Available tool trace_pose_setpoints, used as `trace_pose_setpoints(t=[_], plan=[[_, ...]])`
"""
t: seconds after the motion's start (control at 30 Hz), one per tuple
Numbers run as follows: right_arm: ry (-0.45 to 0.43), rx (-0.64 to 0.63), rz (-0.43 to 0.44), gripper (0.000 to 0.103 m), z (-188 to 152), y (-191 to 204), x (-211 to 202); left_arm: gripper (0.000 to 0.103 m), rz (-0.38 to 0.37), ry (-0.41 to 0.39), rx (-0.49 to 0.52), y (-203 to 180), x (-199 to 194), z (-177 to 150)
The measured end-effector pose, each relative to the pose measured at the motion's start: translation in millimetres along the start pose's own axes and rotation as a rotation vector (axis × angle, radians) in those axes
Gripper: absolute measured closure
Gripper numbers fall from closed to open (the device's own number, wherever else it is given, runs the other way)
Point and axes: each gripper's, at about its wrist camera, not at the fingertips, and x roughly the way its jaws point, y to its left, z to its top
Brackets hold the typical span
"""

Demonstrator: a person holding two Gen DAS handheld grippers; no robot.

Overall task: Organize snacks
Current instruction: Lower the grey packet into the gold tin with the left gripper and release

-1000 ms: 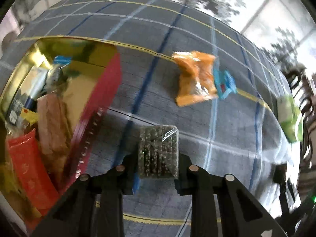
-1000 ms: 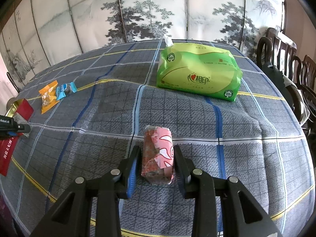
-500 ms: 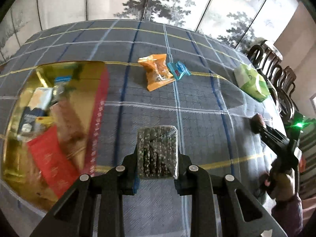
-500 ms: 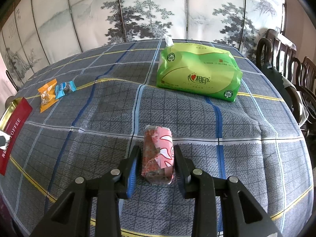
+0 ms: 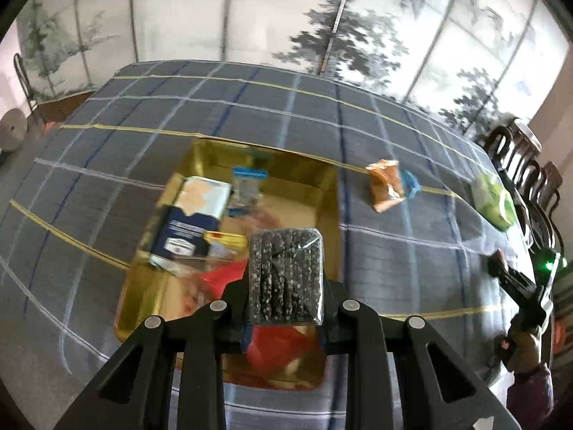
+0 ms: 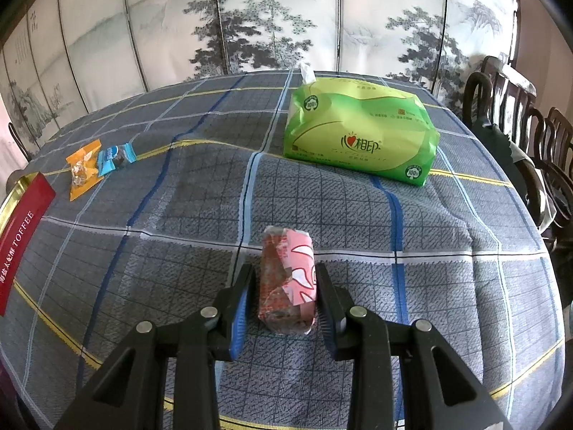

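Gripping a dark seeded bar [image 5: 285,275] and pink snack [image 6: 287,284], fingers flank the "TOFFEE" tin [image 6: 21,231].

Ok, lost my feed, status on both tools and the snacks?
Left tool shut on dark seeded bar, above gold tin. Right tool shut on pink snack. Nothing in the way.

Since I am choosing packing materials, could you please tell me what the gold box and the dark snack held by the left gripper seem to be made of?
Gold box: probably tinplate or metallised card; its glossy inner walls mirror the packets inside.
Dark snack, clamped in the left gripper: a speckled black bar, possibly sesame, sealed in clear shiny film that shows glare and a crimped top edge.
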Motion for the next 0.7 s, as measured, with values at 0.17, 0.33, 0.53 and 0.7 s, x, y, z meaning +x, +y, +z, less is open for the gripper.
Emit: trace_pose_setpoints(t=[0.17,0.33,0.53,0.7], plan=[[0.002,-0.012,-0.013,0.07,0.7,2.3,0.5,0.08,0.019,0.007,0.059,0.8,17.5,12.4],[0.002,-0.013,-0.014,0.07,0.2,3.8,0.6,0.08,0.01,0.021,0.089,-8.7,43.0,27.7],[0.002,-0.012,-0.013,0.07,0.1,3.8,0.8,0.08,0.019,0.032,0.097,-15.9,70.2,41.6],[0.002,-0.013,-0.014,0.07,0.0,3.7,0.8,0.08,0.03,0.044,0.111,-21.0,86.5,48.4]])
